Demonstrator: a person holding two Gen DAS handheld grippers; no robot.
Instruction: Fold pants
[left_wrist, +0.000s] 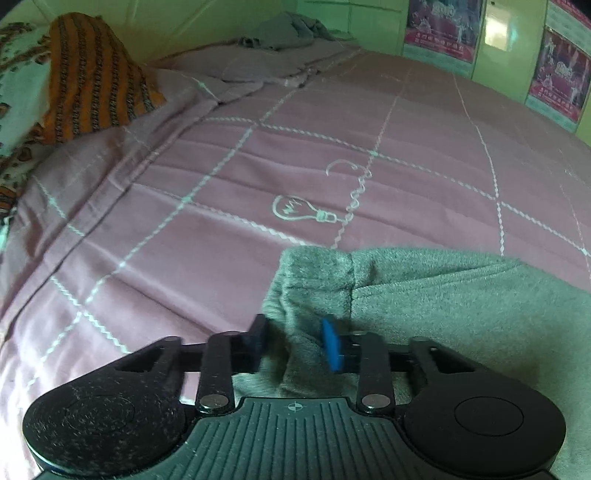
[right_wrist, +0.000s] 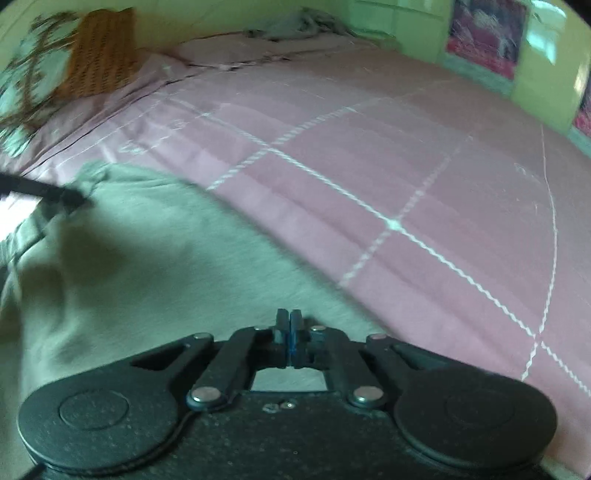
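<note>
Left wrist: left gripper (left_wrist: 295, 341) clamps grey pants (left_wrist: 424, 295) corner; right gripper (right_wrist: 290, 341) closed, nothing visible between fingers.

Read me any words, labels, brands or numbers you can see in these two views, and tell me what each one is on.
Nothing can be read in either view.
Pink posters on the green wall: lines of print, too small and blurred to read.
Pink bedsheet: a light bulb drawing with a curly cord, no letters.
Left hand-held gripper body: a small crosshair mark, no text.
</note>
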